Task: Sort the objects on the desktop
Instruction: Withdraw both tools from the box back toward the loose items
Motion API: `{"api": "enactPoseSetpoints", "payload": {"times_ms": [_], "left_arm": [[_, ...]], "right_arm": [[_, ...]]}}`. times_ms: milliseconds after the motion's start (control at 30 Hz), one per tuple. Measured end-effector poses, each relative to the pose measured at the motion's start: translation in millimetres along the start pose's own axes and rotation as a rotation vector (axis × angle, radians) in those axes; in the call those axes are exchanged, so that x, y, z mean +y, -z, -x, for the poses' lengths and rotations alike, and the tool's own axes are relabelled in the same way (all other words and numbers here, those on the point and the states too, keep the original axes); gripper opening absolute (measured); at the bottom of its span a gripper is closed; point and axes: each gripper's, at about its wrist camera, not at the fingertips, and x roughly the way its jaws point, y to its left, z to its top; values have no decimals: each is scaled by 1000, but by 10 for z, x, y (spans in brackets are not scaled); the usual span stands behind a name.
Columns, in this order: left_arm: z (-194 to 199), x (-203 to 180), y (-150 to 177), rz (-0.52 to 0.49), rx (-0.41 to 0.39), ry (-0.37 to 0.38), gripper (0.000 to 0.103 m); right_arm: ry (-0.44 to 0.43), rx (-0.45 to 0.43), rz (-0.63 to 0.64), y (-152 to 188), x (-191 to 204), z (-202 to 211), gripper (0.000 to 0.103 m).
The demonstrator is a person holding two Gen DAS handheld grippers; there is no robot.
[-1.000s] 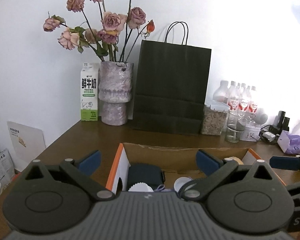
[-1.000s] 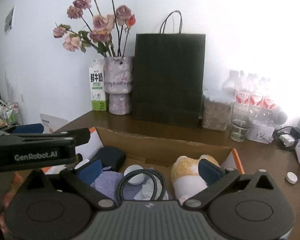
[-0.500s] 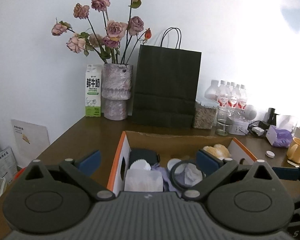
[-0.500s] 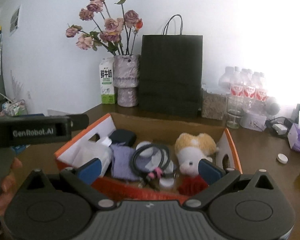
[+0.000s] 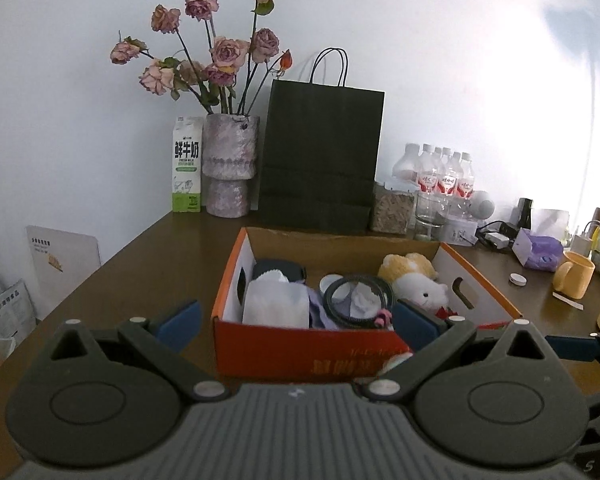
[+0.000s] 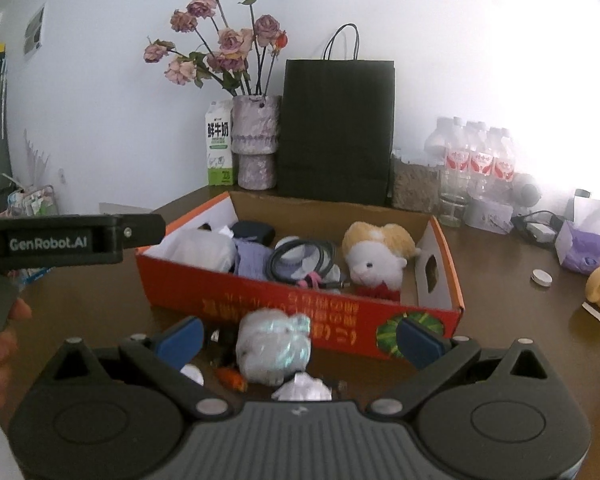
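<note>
Low in the right wrist view, between your right gripper's (image 6: 299,336) blue pads, lies the loose clutter: a grey fluffy ball (image 6: 274,346) with a shiny patch, a crumpled white scrap (image 6: 302,389), a small orange piece (image 6: 232,377). All sit on the brown table (image 6: 500,292) just before the orange box's (image 6: 300,312) front wall. If you close on the ball at this angle, you could pinch the white scrap along with it, or nudge the small bits out of sight under the gripper body. Lifting carelessly could also catch the box wall and shove it back.

Your right gripper is spread wide, holding nothing, touching nothing I can see. Your left gripper (image 5: 296,320) is likewise spread wide and empty, hovering before the box's near left corner. Inside the box rest a plush toy (image 6: 376,260) and a coiled cable (image 6: 304,258).
</note>
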Motion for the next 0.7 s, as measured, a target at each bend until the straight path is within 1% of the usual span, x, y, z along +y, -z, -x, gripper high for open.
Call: {"api": "enactPoseSetpoints", "payload": {"times_ms": [200,333,700], "left_arm": [[80,-44,135,-23,25,-6,103],[111,-52,229,-17,42,1,103],[112,-101,407,-32,81,13,103]], "right_arm": [[3,14,-6,163,-13,110,103],[13,22,1,262,-9,161,103],[10,50,-1,435,-26,215,103]]}}
